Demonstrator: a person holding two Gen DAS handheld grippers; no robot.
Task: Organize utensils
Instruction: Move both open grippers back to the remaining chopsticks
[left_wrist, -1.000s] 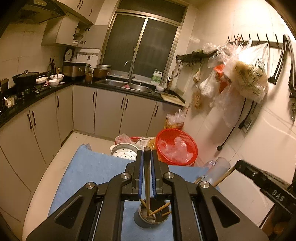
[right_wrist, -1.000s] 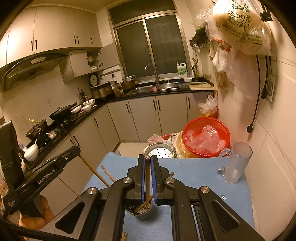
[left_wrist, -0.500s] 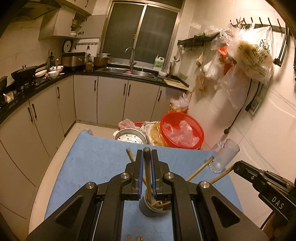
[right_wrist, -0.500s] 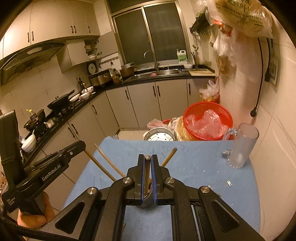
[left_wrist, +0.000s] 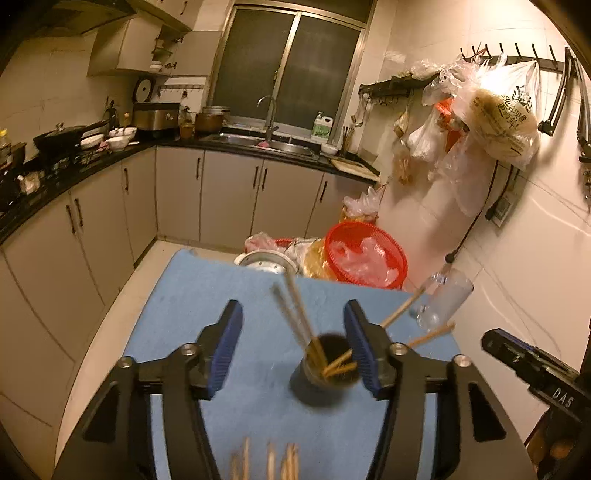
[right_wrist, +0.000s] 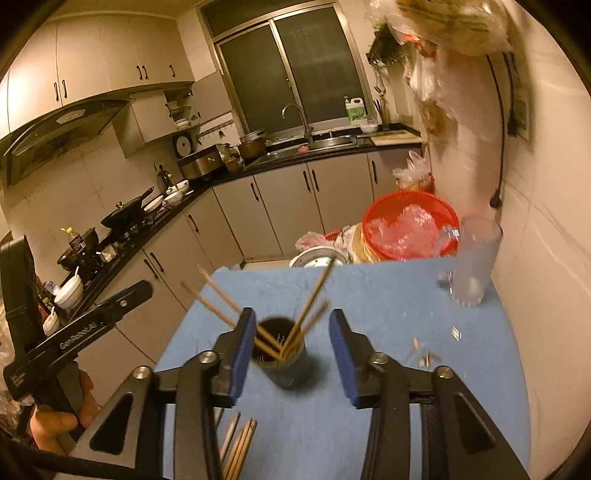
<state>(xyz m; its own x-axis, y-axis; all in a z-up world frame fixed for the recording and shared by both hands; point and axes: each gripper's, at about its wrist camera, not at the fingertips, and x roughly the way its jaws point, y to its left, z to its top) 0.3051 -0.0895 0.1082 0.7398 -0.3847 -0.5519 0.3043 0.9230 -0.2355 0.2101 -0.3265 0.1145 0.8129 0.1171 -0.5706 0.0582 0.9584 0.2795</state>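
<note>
Both just opening: left hand-held gripper (left_wrist: 292, 347) and right hand-held gripper (right_wrist: 291, 349) standing apart, gripping nothing. Chopsticks (right_wrist: 295, 325) leaning inside dark holder cup (right_wrist: 282, 363) mid-counter (right_wrist: 388, 306); loose chopsticks (right_wrist: 238, 448) lying near front edge.

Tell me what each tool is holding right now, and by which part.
Nothing. The jaws of both the left tool and right tool have just been opening, empty; the chopsticks stand loose in the cup.
</note>
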